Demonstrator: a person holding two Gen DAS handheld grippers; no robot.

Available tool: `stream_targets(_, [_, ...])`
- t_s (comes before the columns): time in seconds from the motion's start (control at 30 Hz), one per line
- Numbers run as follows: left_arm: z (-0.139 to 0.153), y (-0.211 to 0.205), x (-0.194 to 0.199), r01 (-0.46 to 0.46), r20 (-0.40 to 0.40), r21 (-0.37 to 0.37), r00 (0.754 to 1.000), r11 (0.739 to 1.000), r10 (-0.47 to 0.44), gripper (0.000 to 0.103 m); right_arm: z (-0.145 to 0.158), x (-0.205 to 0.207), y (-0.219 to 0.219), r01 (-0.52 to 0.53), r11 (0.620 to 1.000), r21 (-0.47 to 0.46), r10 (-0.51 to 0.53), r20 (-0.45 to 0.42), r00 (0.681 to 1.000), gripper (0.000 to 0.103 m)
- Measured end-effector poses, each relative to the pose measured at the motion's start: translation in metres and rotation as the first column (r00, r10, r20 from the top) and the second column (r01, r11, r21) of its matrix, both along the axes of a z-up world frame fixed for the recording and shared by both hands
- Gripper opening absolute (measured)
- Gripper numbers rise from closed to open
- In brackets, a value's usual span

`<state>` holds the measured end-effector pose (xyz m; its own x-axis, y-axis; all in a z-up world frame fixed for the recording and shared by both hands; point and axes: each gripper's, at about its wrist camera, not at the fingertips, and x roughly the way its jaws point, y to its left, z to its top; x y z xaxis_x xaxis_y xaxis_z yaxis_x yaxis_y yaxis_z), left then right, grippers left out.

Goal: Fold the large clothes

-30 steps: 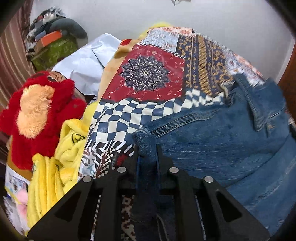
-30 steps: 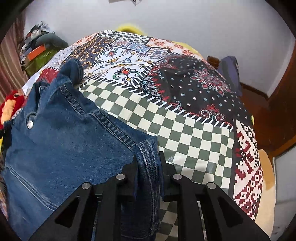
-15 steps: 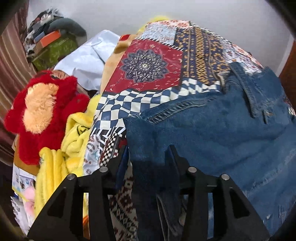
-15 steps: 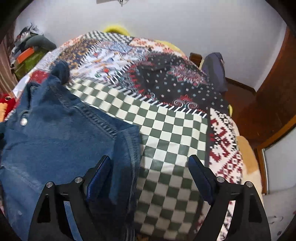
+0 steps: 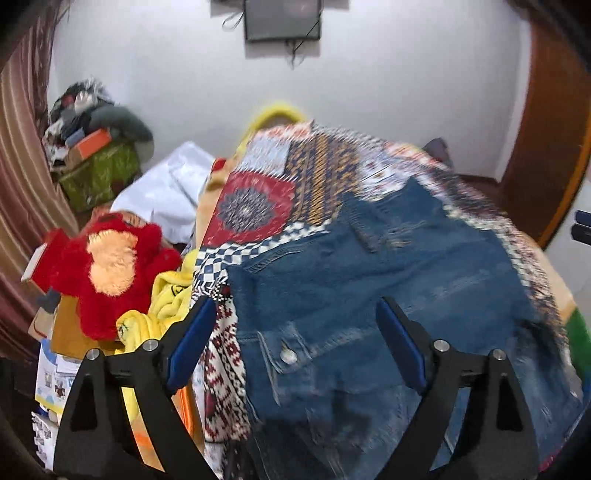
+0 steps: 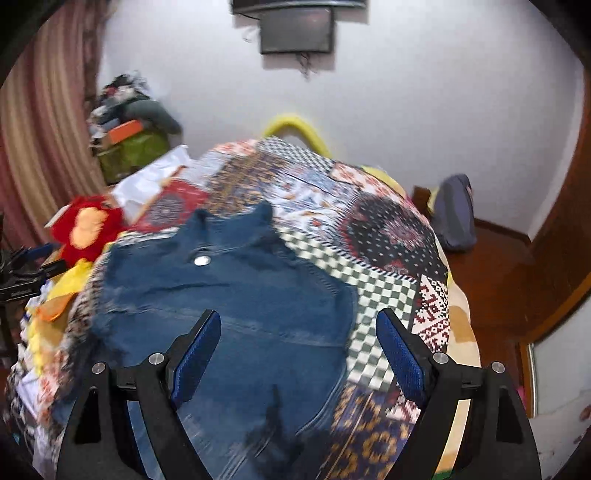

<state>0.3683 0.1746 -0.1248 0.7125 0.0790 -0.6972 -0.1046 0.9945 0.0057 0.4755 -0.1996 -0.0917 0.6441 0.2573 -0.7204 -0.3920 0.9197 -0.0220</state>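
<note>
On the patchwork bedspread the denim jeans lie spread flat. Left claw, jaws just opened, and right claw both hang released above the denim, gripping nothing.

- Left gripper: jaws have just been opening, now wide, nothing pinched.
- Jeans lie flat beyond and between the fingers, on a quilt.
- Red plush beyond the left finger.

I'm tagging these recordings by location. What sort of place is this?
Most likely a home bedroom. A patchwork bedspread covers a bed where the denim garment lies, a red plush toy sits beside it, and a small screen hangs on the white wall.
</note>
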Motion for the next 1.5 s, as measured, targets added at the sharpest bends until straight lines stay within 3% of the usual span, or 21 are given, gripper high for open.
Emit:
stream_targets(0.13, [0.017, -0.016, -0.047, 0.018, 0.044, -0.011, 0.999, 1.0, -0.018, 0.101, 0.017, -0.055, 0.005, -0.047, 0.999, 0.025, 0.046, 0.008, 0.999, 0.085])
stream_targets(0.23, [0.013, -0.025, -0.079, 0.013, 0.039, -0.036, 0.999, 0.999, -0.012, 0.102, 0.014, -0.09, 0.003, -0.054, 0.998, 0.036, 0.054, 0.0, 0.999, 0.086])
stream_targets(0.43, [-0.023, -0.034, -0.138, 0.006, -0.04, -0.089, 0.999, 0.996, -0.009, 0.102, -0.024, -0.145, -0.015, -0.018, 0.998, 0.062, 0.024, -0.099, 0.995, 0.086])
stream_targets(0.53, [-0.049, -0.03, -0.162, -0.05, -0.09, -0.145, 0.995, 0.988, 0.037, 0.102, -0.05, -0.163, -0.027, 0.003, 0.997, 0.075, 0.01, -0.172, 0.985, 0.086])
stream_targets(0.7, [-0.103, -0.009, -0.191, -0.189, -0.206, -0.262, 0.969, 0.946, 0.136, 0.102, -0.087, -0.182, -0.044, 0.054, 0.996, 0.069, -0.035, -0.258, 0.965, 0.086])
stream_targets(0.77, [-0.124, 0.002, -0.199, -0.249, -0.253, -0.308, 0.952, 0.918, 0.173, 0.102, -0.103, -0.186, -0.052, 0.081, 0.995, 0.064, -0.057, -0.307, 0.95, 0.086])
stream_targets(1.0, [-0.163, 0.012, -0.207, -0.306, -0.332, -0.431, 0.929, 0.849, 0.166, 0.102, -0.135, -0.193, -0.078, 0.18, 0.973, 0.144, -0.108, -0.405, 0.908, 0.086])
stream_targets(1.03, [-0.165, 0.011, -0.206, -0.301, -0.33, -0.451, 0.931, 0.84, 0.157, 0.097, -0.135, -0.194, -0.08, 0.185, 0.971, 0.154, -0.109, -0.404, 0.908, 0.086])
stream_targets(1.07, [-0.166, 0.01, -0.205, -0.296, -0.313, -0.465, 0.937, 0.835, 0.157, 0.082, -0.135, -0.195, -0.08, 0.186, 0.97, 0.157, -0.108, -0.404, 0.909, 0.086])
stream_targets(1.13, [-0.169, 0.01, -0.201, -0.283, -0.305, -0.496, 0.942, 0.821, 0.141, 0.07, -0.135, -0.195, -0.079, 0.19, 0.967, 0.17, -0.107, -0.407, 0.907, 0.085])
stream_targets(1.2, [-0.172, 0.008, -0.199, -0.286, -0.298, -0.515, 0.944, 0.808, 0.145, 0.068, -0.134, -0.195, -0.076, 0.177, 0.962, 0.206, -0.078, -0.414, 0.907, 0.077])
stream_targets(1.27, [-0.17, 0.005, -0.198, -0.28, -0.287, -0.494, 0.946, 0.823, 0.149, 0.053, -0.134, -0.196, -0.072, 0.158, 0.961, 0.226, -0.052, -0.415, 0.908, 0.06])
stream_targets(1.3, [-0.169, 0.005, -0.198, -0.278, -0.285, -0.476, 0.946, 0.834, 0.153, 0.049, -0.134, -0.197, -0.071, 0.154, 0.959, 0.237, -0.044, -0.414, 0.909, 0.057])
stream_targets(1.37, [-0.165, 0.003, -0.201, -0.274, -0.274, -0.434, 0.948, 0.858, 0.164, 0.028, -0.134, -0.198, -0.069, 0.166, 0.955, 0.245, -0.056, -0.402, 0.914, 0.046])
stream_targets(1.43, [-0.163, 0.006, -0.205, -0.266, -0.261, -0.436, 0.952, 0.86, 0.162, 0.025, -0.132, -0.197, -0.07, 0.168, 0.955, 0.246, -0.062, -0.386, 0.92, 0.031])
stream_targets(1.5, [-0.156, 0.01, -0.209, -0.255, -0.239, -0.432, 0.957, 0.865, 0.162, 0.023, -0.129, -0.193, -0.072, 0.156, 0.95, 0.271, -0.043, -0.382, 0.923, 0.025])
